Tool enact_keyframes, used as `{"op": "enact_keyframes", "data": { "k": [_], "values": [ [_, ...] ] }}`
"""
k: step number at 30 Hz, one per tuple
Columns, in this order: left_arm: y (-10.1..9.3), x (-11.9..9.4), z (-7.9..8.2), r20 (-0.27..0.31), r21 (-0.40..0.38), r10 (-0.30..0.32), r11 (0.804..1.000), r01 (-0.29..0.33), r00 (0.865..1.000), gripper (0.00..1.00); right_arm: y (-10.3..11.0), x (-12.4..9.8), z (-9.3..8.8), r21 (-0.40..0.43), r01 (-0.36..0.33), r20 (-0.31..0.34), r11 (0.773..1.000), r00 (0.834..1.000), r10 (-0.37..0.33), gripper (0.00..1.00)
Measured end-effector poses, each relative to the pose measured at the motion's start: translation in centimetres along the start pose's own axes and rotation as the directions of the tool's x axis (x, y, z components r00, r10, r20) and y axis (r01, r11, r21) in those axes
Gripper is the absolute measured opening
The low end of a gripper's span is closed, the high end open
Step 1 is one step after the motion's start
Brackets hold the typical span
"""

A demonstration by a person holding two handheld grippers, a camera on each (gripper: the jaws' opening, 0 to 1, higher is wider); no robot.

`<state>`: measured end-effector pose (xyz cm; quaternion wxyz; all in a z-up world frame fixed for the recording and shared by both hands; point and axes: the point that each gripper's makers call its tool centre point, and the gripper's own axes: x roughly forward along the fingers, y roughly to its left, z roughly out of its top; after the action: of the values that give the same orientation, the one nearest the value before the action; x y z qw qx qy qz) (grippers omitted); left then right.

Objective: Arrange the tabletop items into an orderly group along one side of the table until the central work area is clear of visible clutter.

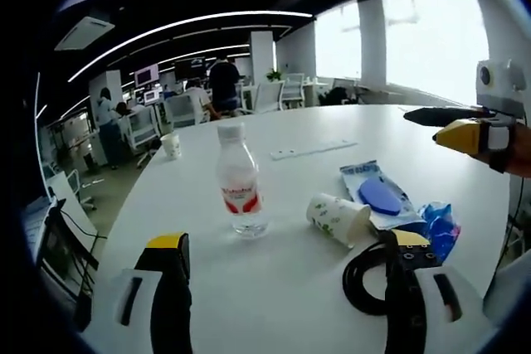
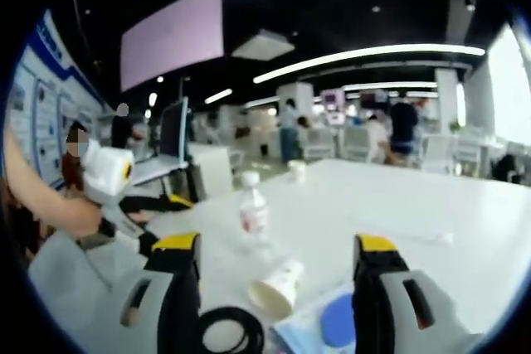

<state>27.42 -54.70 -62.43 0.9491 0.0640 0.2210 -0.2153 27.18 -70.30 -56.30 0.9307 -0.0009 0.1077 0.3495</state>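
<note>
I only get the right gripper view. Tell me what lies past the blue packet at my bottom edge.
Observer: A crumpled blue wrapper lies against the blue packet, on the side away from the tipped paper cup.
Operator: Now report the left claw.
Observer: The left claw is open, with nothing between its jaws.
Operator: Say what is nearest to it.
Observer: The black cable loop lies beside one of its jaws.
</note>
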Motion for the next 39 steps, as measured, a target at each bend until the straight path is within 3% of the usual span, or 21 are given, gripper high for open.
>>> {"op": "enact_keyframes", "data": {
  "k": [30, 39],
  "values": [
    [-2.8, 2.7, -2.3, -0.062, -0.039, -0.025, 0.999, 0.022, 0.998, 0.94, -1.7, 2.0, -5.4, 0.042, 0.005, -0.111, 0.999, 0.994, 0.000, 0.58],
    [-2.5, 2.6, -3.9, -0.090, -0.057, -0.030, 0.998, 0.025, 0.995, 0.94, -1.2, 3.3, -7.5, -0.019, -0.017, -0.191, 1.000, 0.982, 0.013, 0.49]
  ]
}}
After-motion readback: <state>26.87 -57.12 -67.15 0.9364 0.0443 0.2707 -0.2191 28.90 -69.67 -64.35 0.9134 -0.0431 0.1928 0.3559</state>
